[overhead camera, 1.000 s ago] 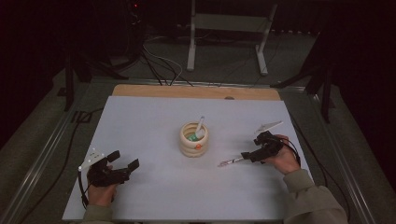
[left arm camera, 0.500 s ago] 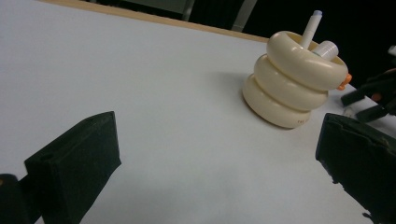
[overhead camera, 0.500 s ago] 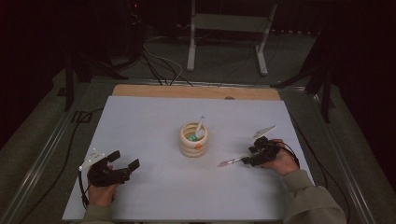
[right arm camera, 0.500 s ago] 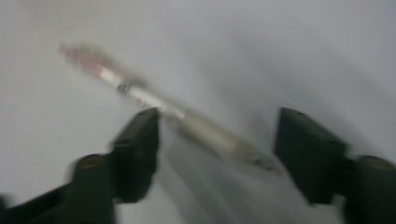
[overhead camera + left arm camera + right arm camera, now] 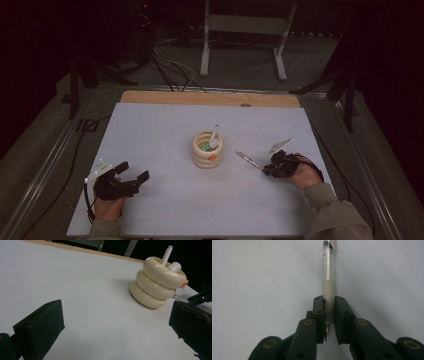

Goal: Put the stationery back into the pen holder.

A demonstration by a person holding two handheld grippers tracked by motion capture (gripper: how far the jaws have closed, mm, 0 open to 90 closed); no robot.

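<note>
Clear pen (image 5: 328,277) in right gripper (image 5: 329,312)

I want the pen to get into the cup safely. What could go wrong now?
The right gripper pinches the pen only near its tip end, so the long free part could swing or slip out when lifted. The cup already holds two pens, so this one might bump them or tip the cup. The left gripper rests open, far from the cup, so nothing steadies it.

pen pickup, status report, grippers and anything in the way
Right gripper jaws just closed, shut on pen. Left gripper open, idle on table. Ringed holder beyond pen tip, path clear.
</note>
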